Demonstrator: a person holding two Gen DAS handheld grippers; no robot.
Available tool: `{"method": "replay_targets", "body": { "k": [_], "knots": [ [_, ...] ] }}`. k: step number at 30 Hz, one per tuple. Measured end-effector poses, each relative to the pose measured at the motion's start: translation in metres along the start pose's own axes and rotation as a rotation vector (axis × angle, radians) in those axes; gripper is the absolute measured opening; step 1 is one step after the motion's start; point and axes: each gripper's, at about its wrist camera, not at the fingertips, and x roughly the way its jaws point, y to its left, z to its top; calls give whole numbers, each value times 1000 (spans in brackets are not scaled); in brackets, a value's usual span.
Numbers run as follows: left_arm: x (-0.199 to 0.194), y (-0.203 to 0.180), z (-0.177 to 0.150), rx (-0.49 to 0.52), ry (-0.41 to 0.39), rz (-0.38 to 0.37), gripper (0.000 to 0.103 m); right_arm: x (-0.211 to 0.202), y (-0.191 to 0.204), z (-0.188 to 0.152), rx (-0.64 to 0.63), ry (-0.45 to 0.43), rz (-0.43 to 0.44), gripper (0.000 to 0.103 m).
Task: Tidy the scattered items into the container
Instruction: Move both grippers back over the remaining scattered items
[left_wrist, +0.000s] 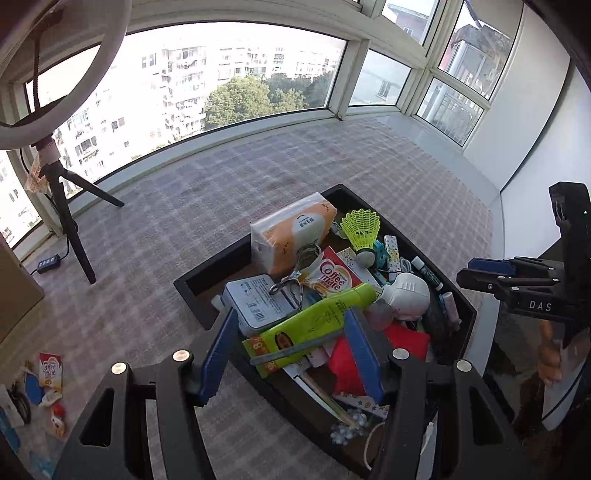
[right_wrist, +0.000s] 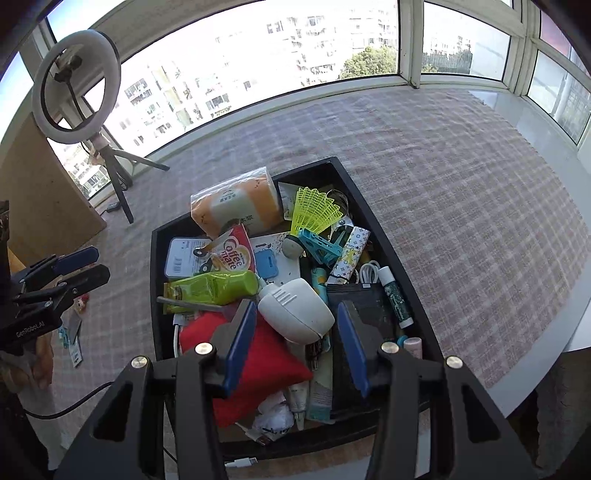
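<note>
The left gripper (left_wrist: 291, 350) hangs over the near-left corner of the black tray (left_wrist: 192, 286), its blue pads parted with nothing pinched between them; the lime-green tube (left_wrist: 317, 321) and a grey stick lie below the gap, loose on the pile. The right gripper (right_wrist: 295, 347) is likewise parted and empty, poised above the red cloth (right_wrist: 258, 373) and the white plastic gadget (right_wrist: 295, 310), which rest unclasped in the heap. Both sets of jaws being apart over the tray suggests each has let something go there. Around them the tray is crowded: a tissue pack (right_wrist: 236, 206) propped against the far wall, a Coffee mate box (right_wrist: 232, 254), a yellow shuttlecock (right_wrist: 314, 210), a lip balm (right_wrist: 395, 295) along the right wall. The tray sits on a checked cloth (right_wrist: 461, 184) by the window. Off to the left, a few small sachets (left_wrist: 50, 373) are on the cloth outside the tray, so the tidying looks close to done, not finished.
</note>
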Motion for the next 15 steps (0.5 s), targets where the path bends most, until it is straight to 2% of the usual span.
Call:
{"method": "replay_targets", "body": {
  "k": [7,15],
  "knots": [
    [-18,34,-24,-45,-8,68,57,0,10,-3,-13,-1,15,45],
    [-45,74,-50,-121,-29,163,57,12,59,-2,-114,12,57,45]
  ]
}}
